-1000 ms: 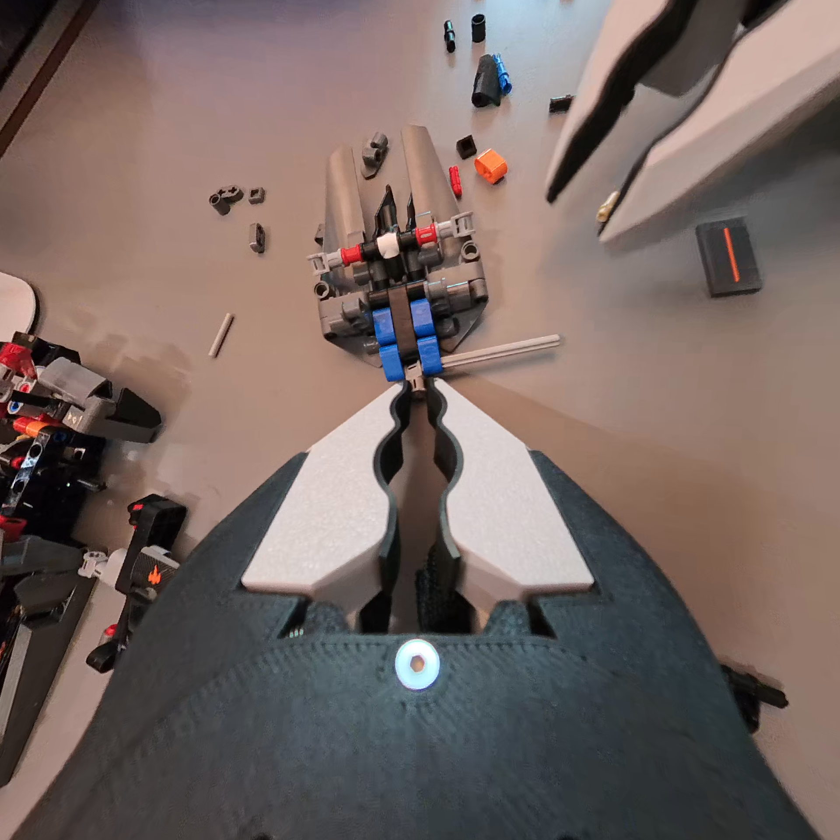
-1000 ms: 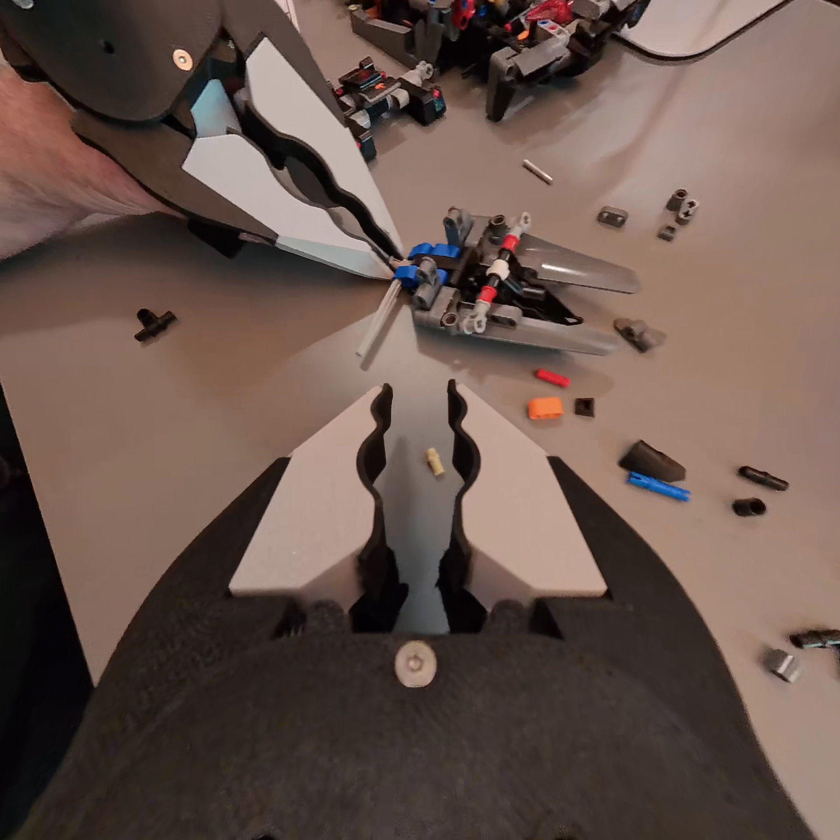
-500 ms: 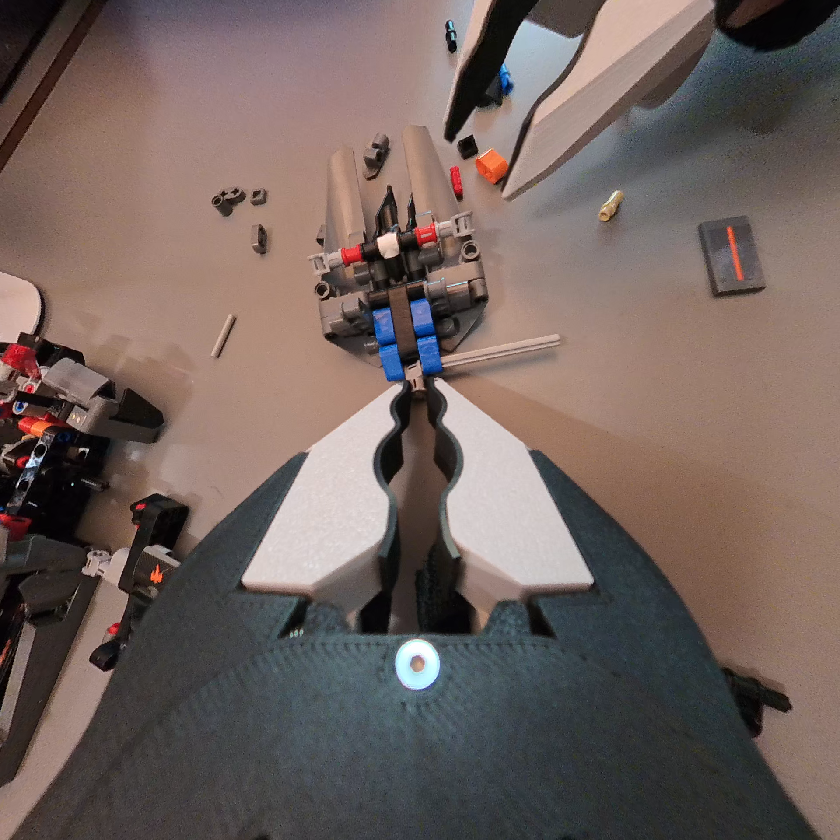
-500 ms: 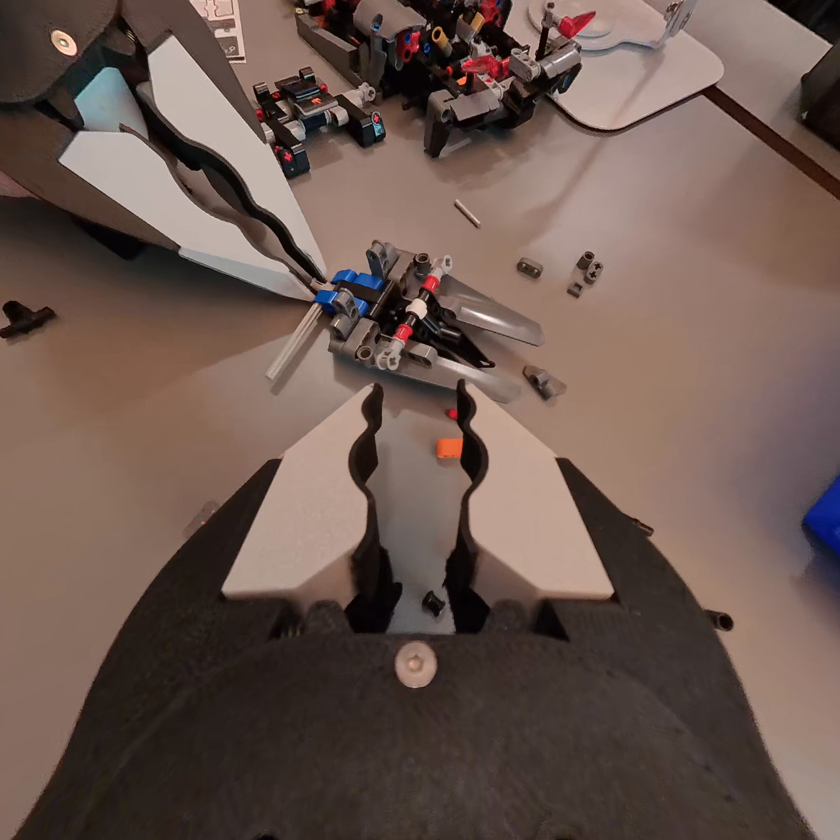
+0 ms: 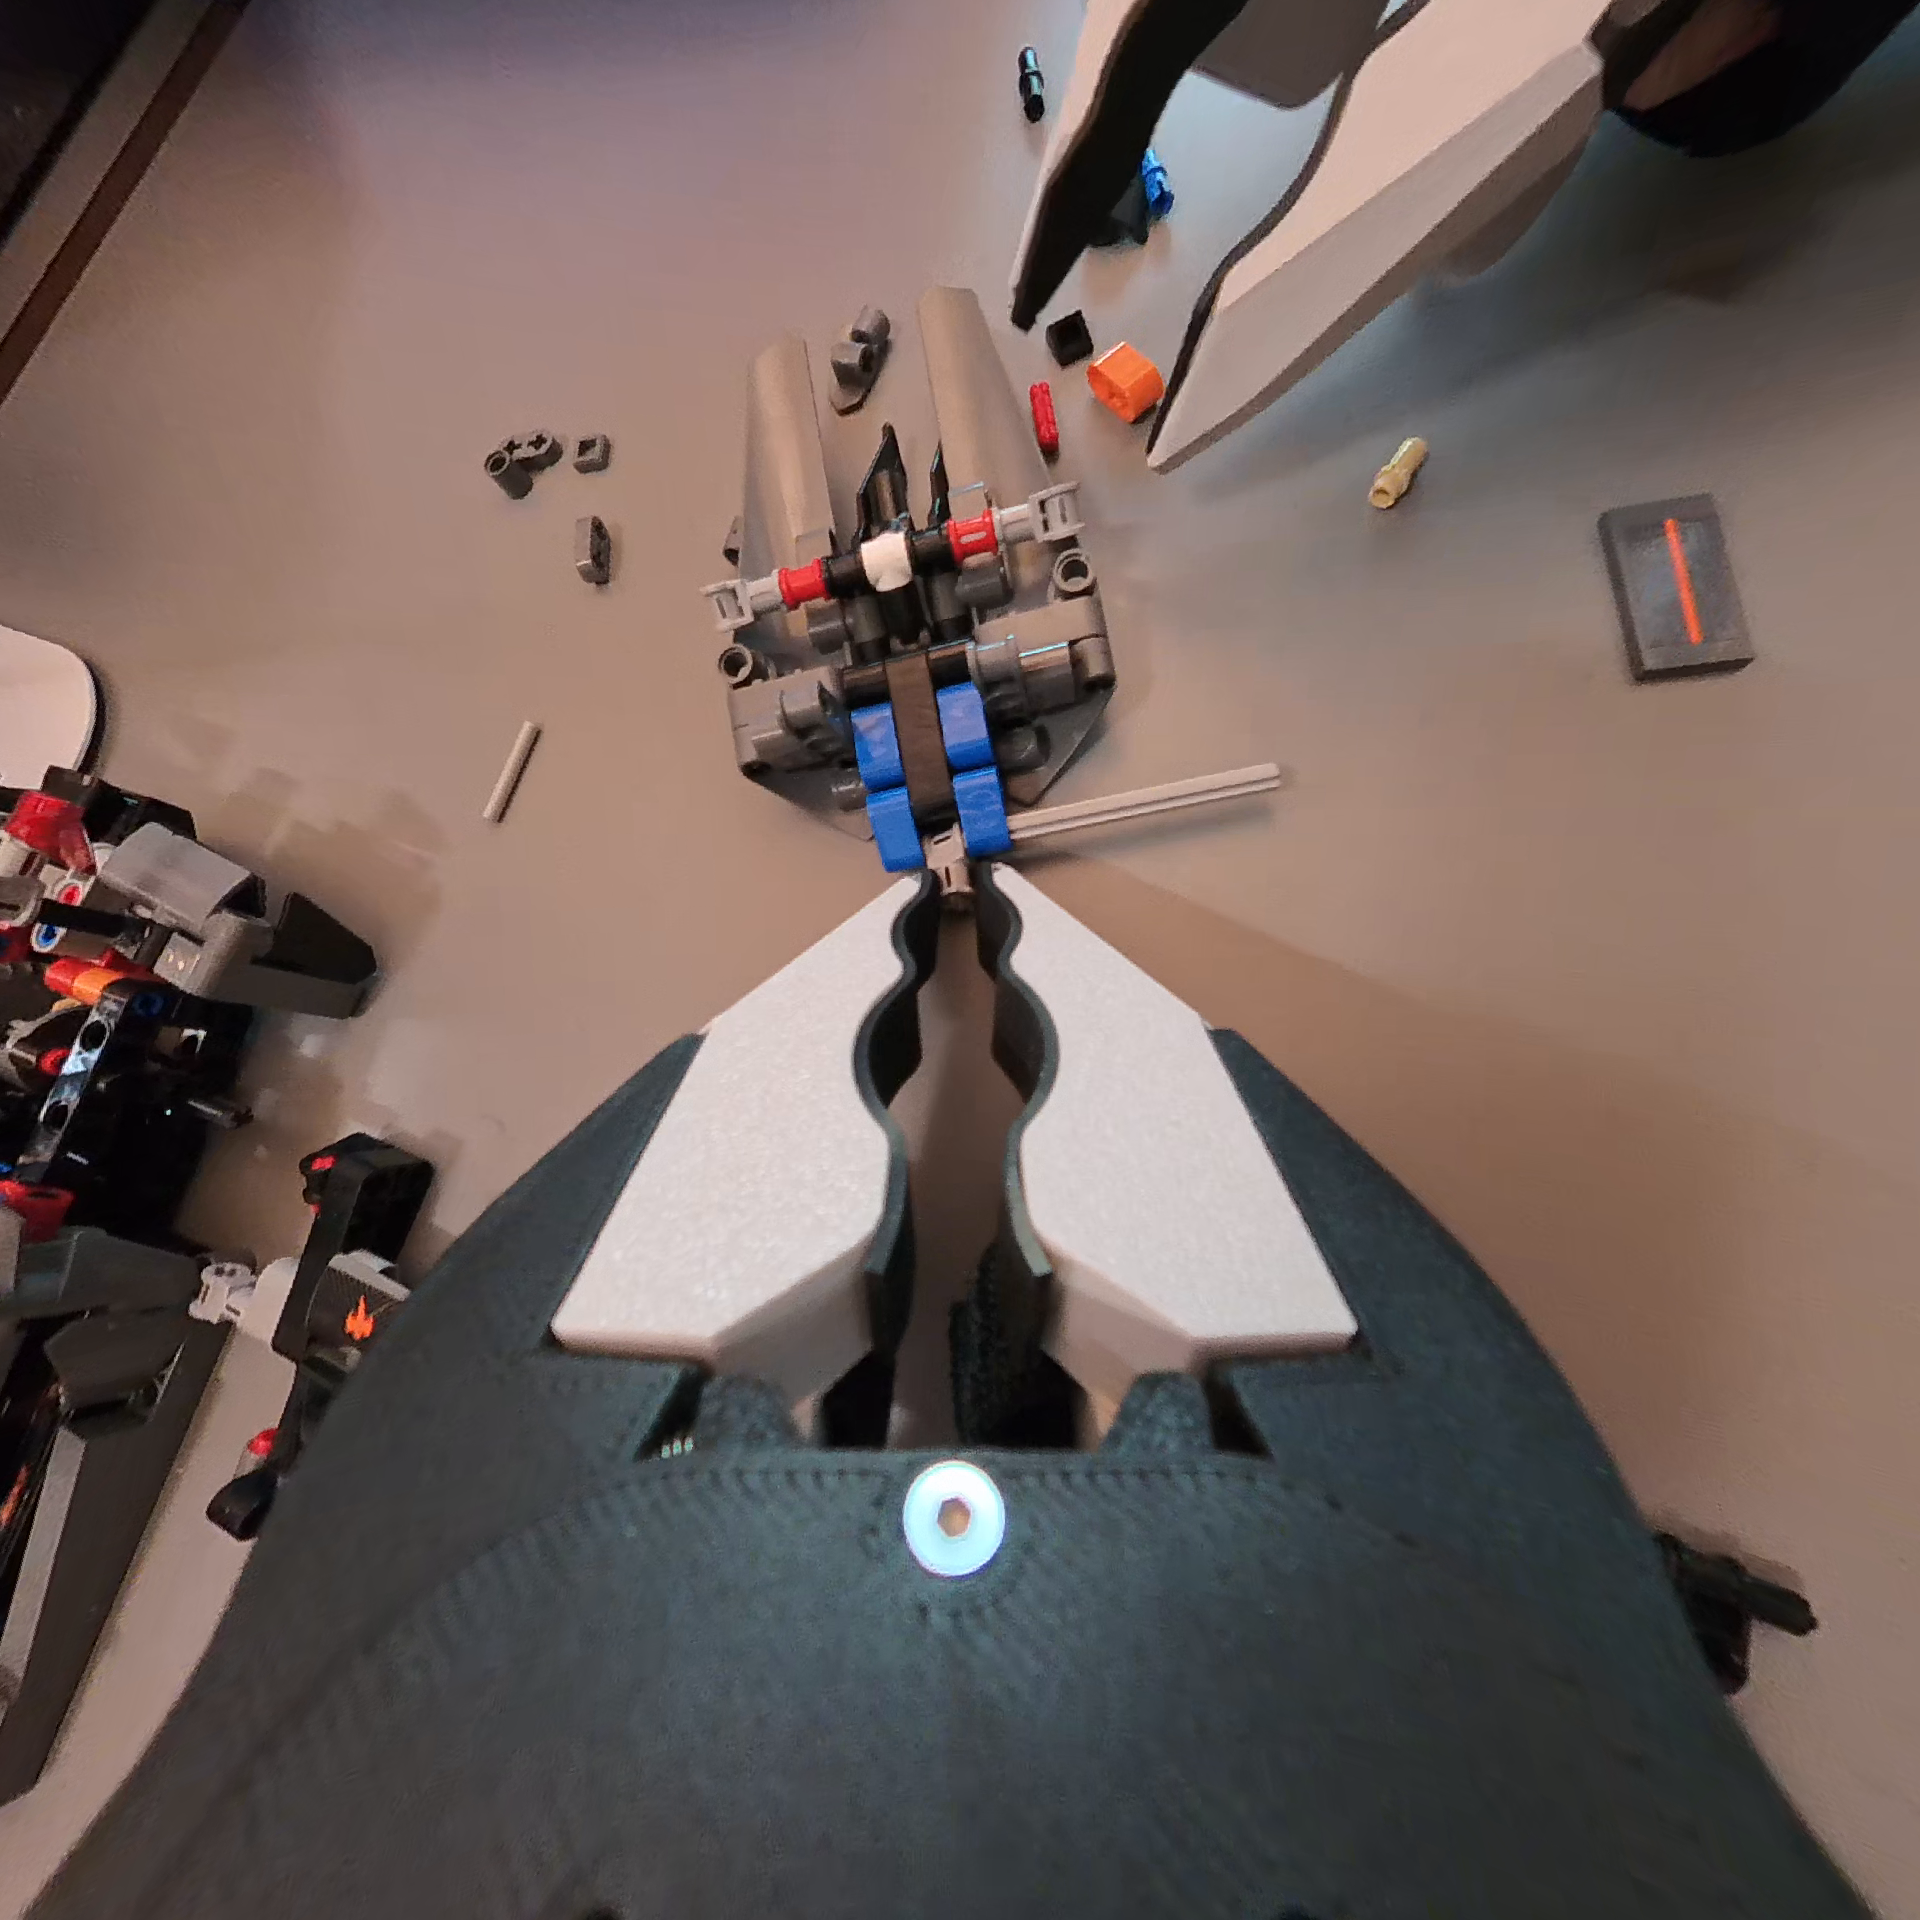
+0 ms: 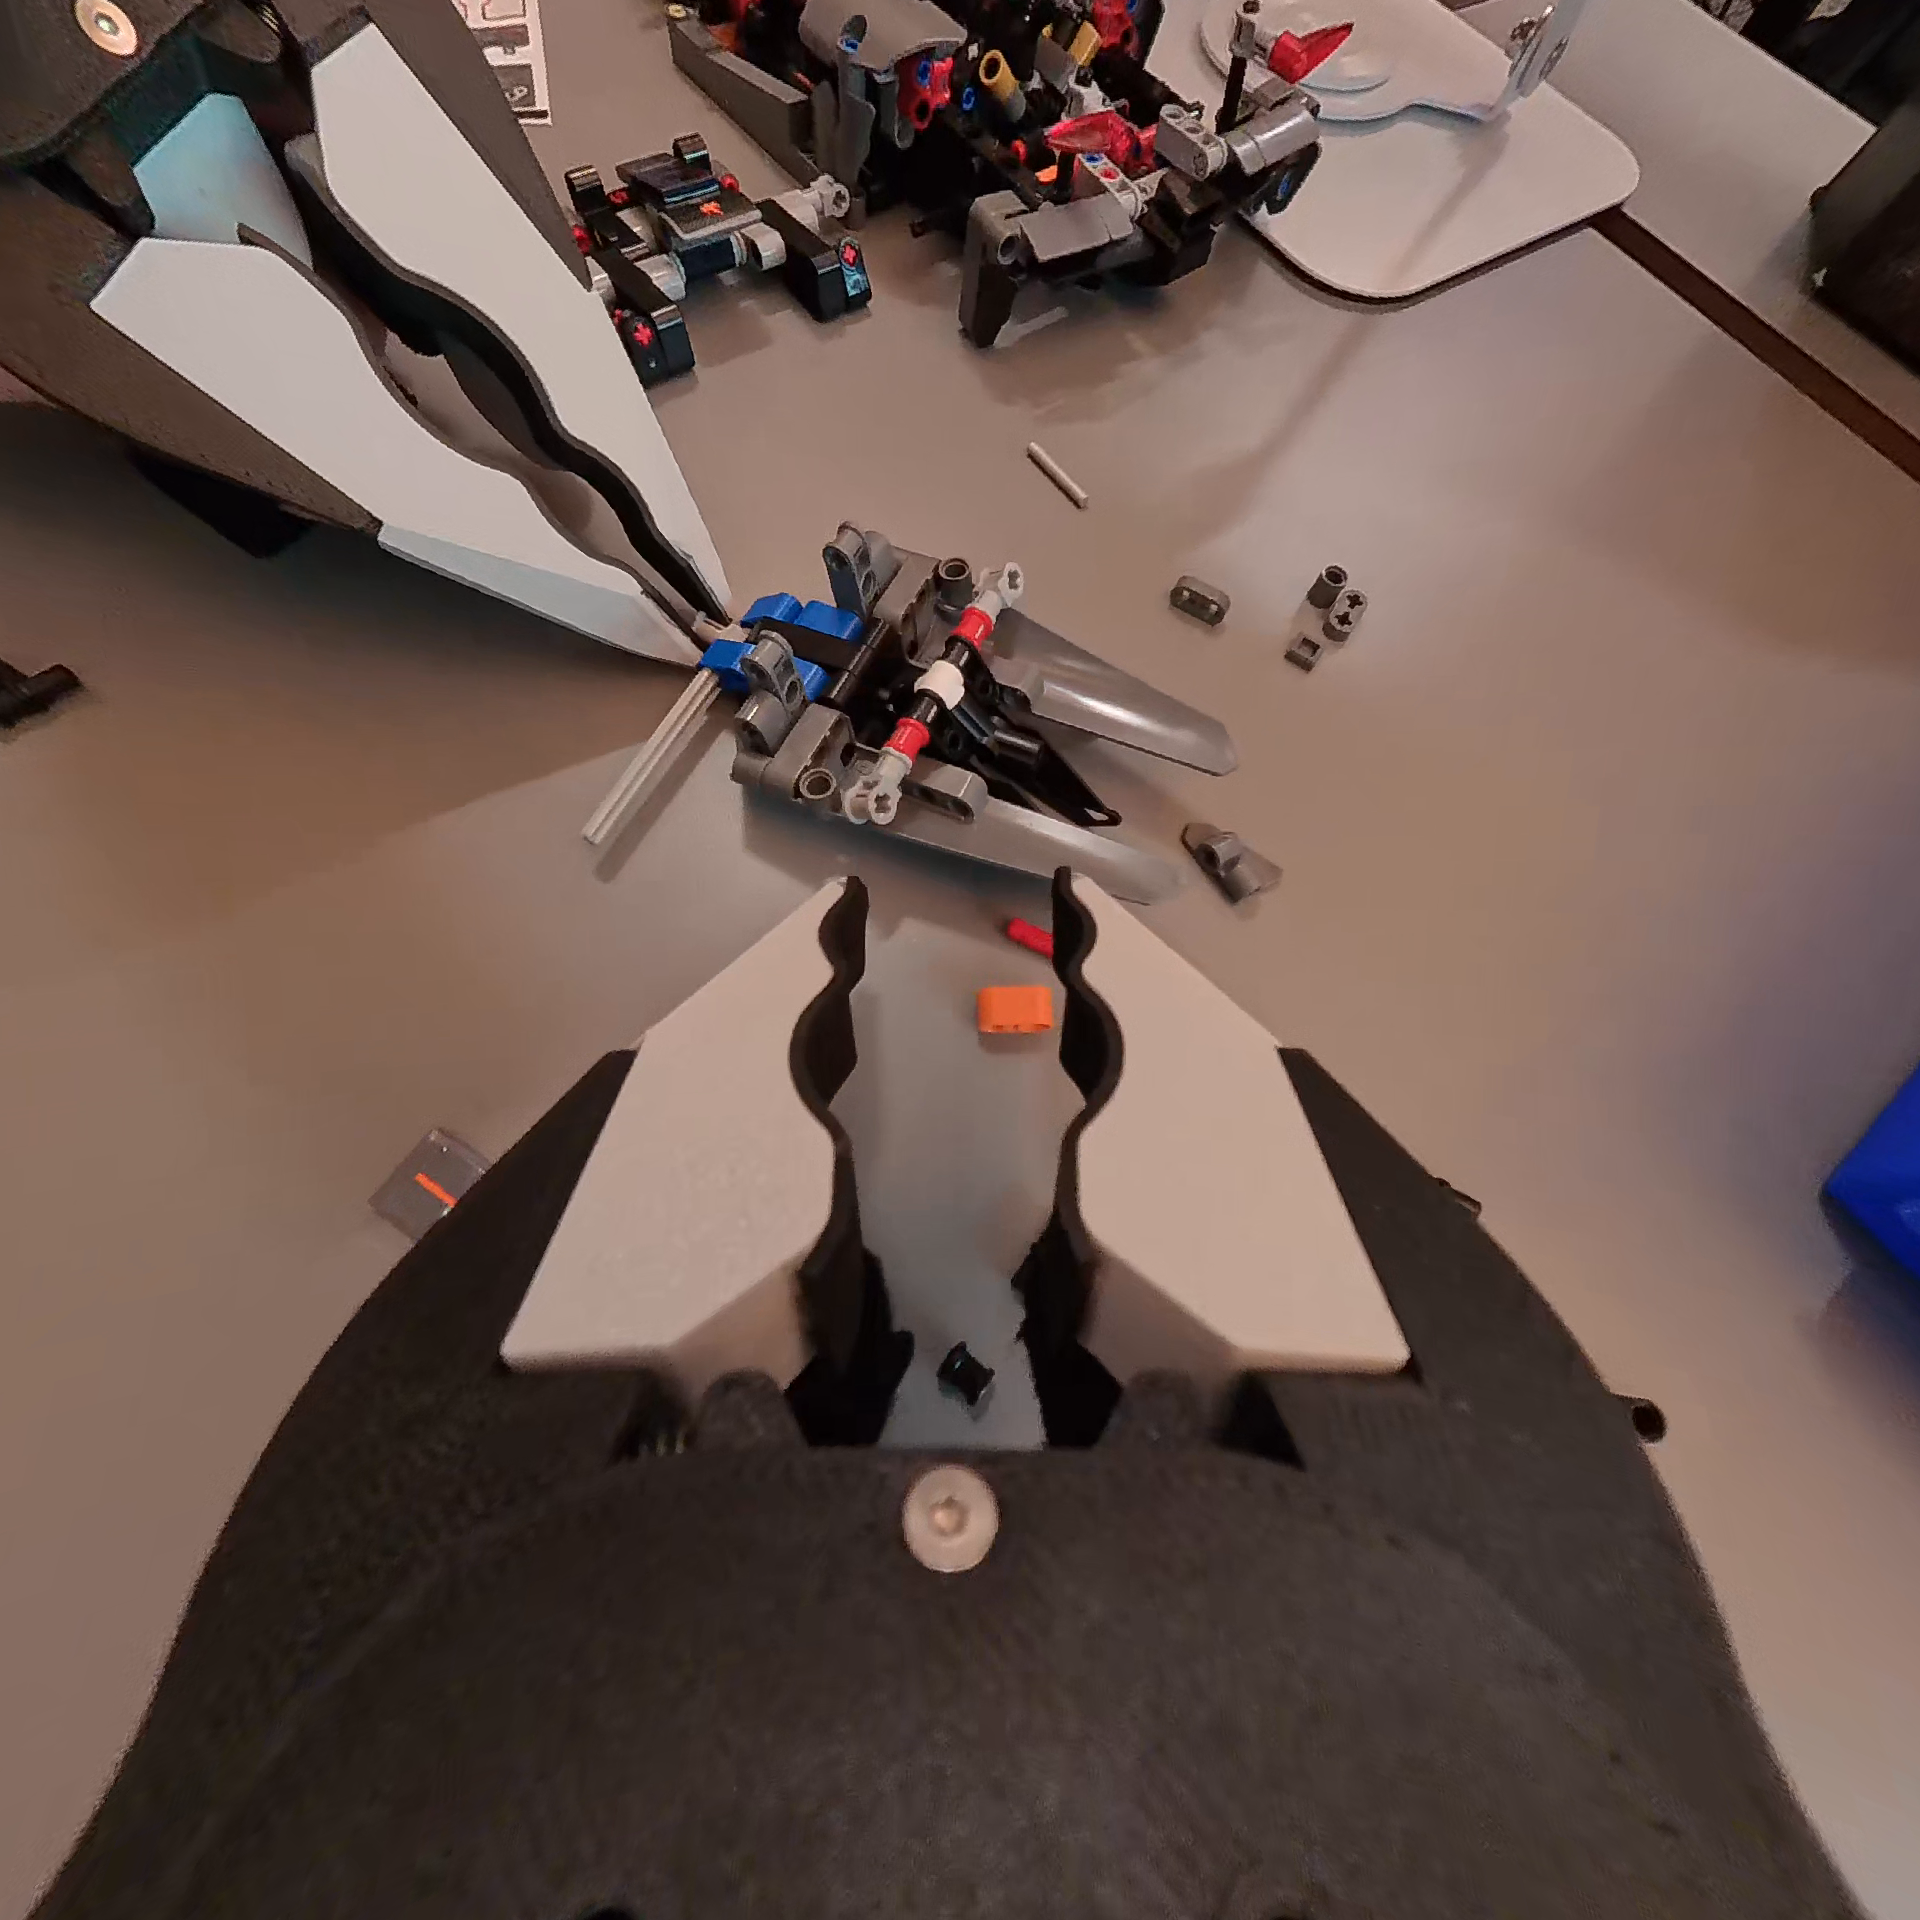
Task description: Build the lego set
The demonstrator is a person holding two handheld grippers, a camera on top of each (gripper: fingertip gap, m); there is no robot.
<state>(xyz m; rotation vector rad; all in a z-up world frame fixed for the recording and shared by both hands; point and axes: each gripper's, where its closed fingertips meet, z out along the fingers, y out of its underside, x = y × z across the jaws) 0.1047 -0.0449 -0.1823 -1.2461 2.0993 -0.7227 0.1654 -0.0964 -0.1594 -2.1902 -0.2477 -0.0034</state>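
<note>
I have both claws over a smooth grey-brown tabletop (image 5: 1455, 1091) that takes soft reflections and long shadows. In my left wrist view the left gripper (image 5: 951, 891) is clenched on a small grey connector stub (image 5: 948, 858) at the blue end of the lego sub-assembly (image 5: 914, 644), which lies flat on the table with its 2 grey wing panels pointing away from me. A pale grey axle rod (image 5: 1143, 798) lies on the surface just beside the blue end, angled off to the right.

My right gripper (image 6: 956, 894) is released, its jaws wide apart and empty, hovering above the table near the wing side of the sub-assembly. Between its fingers I see an orange brick (image 6: 1015, 1008) and a red pin (image 6: 1029, 933) lying loose on the surface, apart from the pads.

Scattered on the tabletop are a tan pin (image 5: 1397, 473), a dark tile with an orange stripe (image 5: 1673, 587), a short grey rod (image 5: 511, 771), a few small dark grey connectors (image 5: 525, 457), a black cube piece (image 5: 1070, 338) and a black pin (image 5: 1029, 78).

At the far side in my right wrist view a larger, partly built black, grey and red model (image 6: 1091, 156) sits by a light grey mat (image 6: 1455, 197) with rounded corners. The table's dark brown edge (image 6: 1756, 332) runs diagonally past it. A blue object (image 6: 1881, 1195) shows at the right border; I cannot tell what it is.
</note>
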